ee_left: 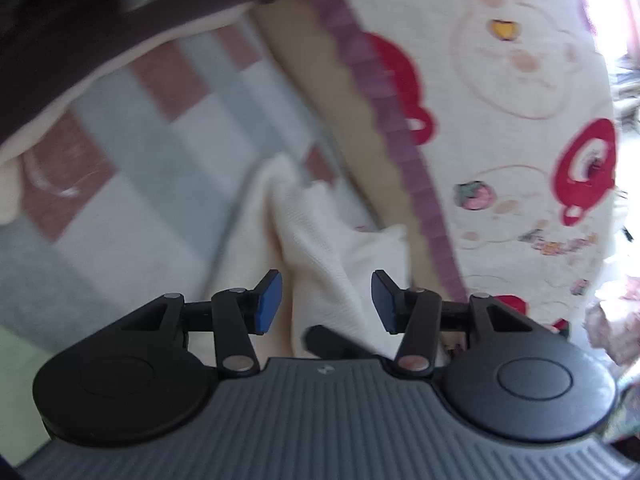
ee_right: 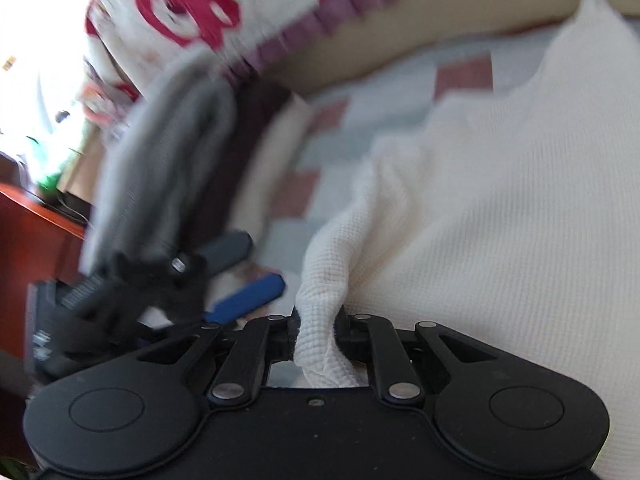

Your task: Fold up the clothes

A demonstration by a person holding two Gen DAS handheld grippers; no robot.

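Observation:
A white knit garment [ee_left: 320, 240] lies bunched on the checked bedspread [ee_left: 160, 152]. In the left wrist view a fold of it runs between the blue pads [ee_left: 267, 300] of my left gripper [ee_left: 326, 300], which is open and not pinching it. In the right wrist view the garment [ee_right: 480, 220] fills the right side, and my right gripper [ee_right: 318, 332] is shut on a gathered edge of it. The left gripper [ee_right: 260, 264] shows there too, low and left of the right one, blurred, with its fingers apart.
A stack of grey and dark clothes [ee_right: 172, 160] stands at the left on the bed, also seen as a dark mass of clothes [ee_left: 80, 20]. A cartoon-print quilt [ee_left: 500, 120] with a purple border lies beyond. Red-brown wooden furniture [ee_right: 36, 248] sits at the far left.

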